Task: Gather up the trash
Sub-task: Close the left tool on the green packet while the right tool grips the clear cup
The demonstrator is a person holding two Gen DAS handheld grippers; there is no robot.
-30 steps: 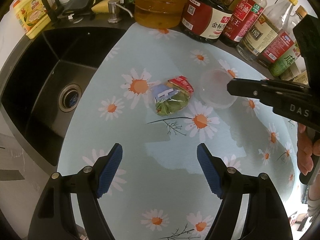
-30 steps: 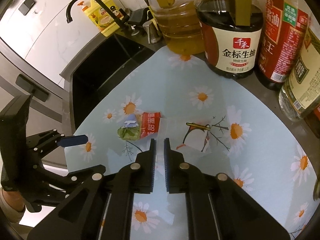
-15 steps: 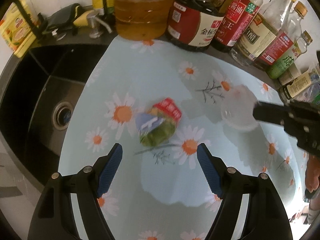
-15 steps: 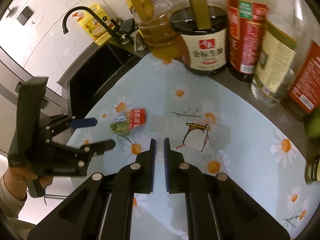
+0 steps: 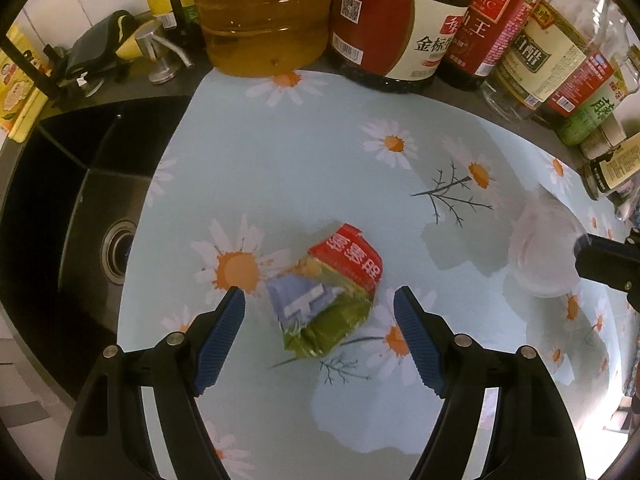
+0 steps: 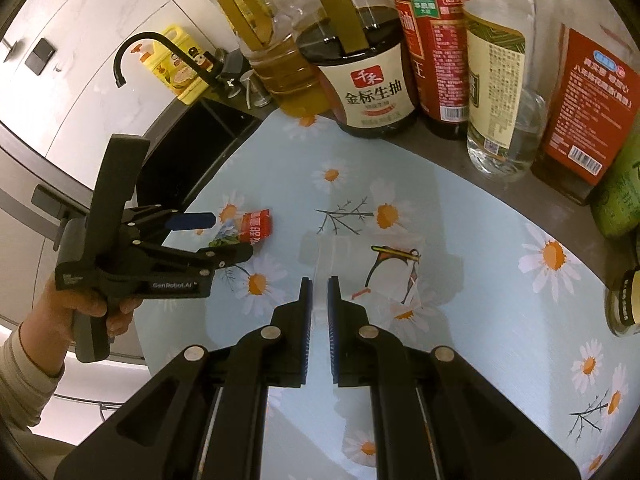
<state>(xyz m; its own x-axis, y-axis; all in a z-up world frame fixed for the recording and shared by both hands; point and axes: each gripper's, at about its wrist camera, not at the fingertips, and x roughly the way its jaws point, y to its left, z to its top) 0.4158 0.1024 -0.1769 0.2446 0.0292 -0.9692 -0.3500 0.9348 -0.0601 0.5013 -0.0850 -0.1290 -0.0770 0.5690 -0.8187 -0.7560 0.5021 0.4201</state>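
Dark desk [image 5: 452, 92] with a daisy-print mat [image 5: 304, 168] spread beside the sink [image 5: 68, 216], the mat bearing a crumpled wrapper [image 5: 326, 304] near its middle and a clear cup [image 5: 540, 256] well to the right, bottles [image 5: 400, 28] lining the back edge.

Left gripper [image 5: 320, 312] moved over crumpled wrapper [image 5: 326, 292]; wrapper now between open fingers; right gripper [image 6: 319, 294] drifted right

Bench cloth [image 5: 304, 168] – pale blue, white daisies with orange centres. Crumpled wrapper [image 5: 328, 292] – red, green, blue-white patches. Sink [image 5: 60, 200] at bench's left edge – black. Left hand-held gripper [image 5: 320, 316] – black, blue pads.
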